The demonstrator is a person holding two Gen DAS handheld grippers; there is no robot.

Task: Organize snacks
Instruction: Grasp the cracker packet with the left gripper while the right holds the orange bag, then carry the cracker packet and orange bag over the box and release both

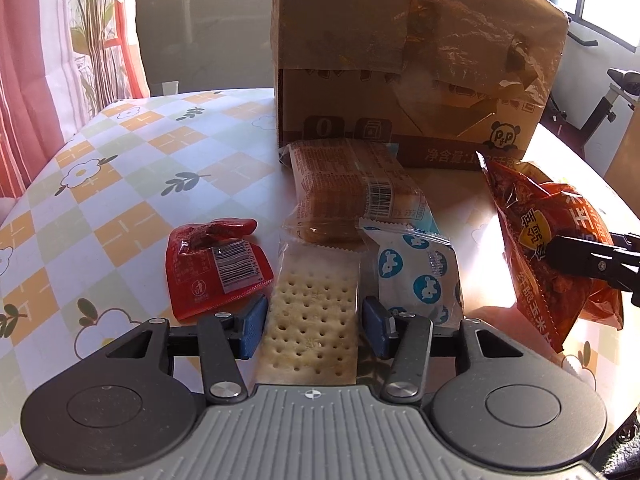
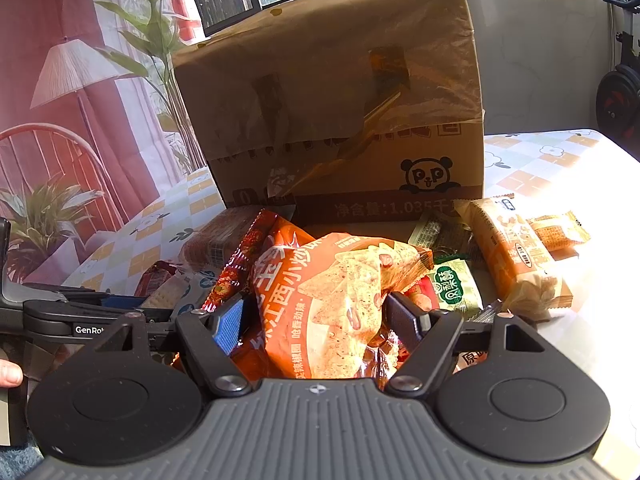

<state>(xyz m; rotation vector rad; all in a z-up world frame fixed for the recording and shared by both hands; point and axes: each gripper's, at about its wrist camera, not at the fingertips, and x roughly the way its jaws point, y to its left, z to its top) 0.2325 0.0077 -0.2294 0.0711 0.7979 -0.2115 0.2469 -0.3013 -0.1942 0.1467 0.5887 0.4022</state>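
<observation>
While the right gripper (image 2: 316,320) is holding the chip bag (image 2: 340,300) before the box (image 2: 340,100), the left gripper (image 1: 314,320) is straddling the crackers (image 1: 310,320) on the table (image 1: 120,200), seemingly pinching them; lifting likely comes next.

Harsh window sunlight, glare; edges perhaps warped.

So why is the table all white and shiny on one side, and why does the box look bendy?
Left wrist view: sunlight glares off the table beside the cardboard box, washing out its pattern. Right wrist view: the same glare bleaches the tablecloth at right. Both views: the fisheye lens curves straight edges, so the box bulges; nothing is really bent.
</observation>
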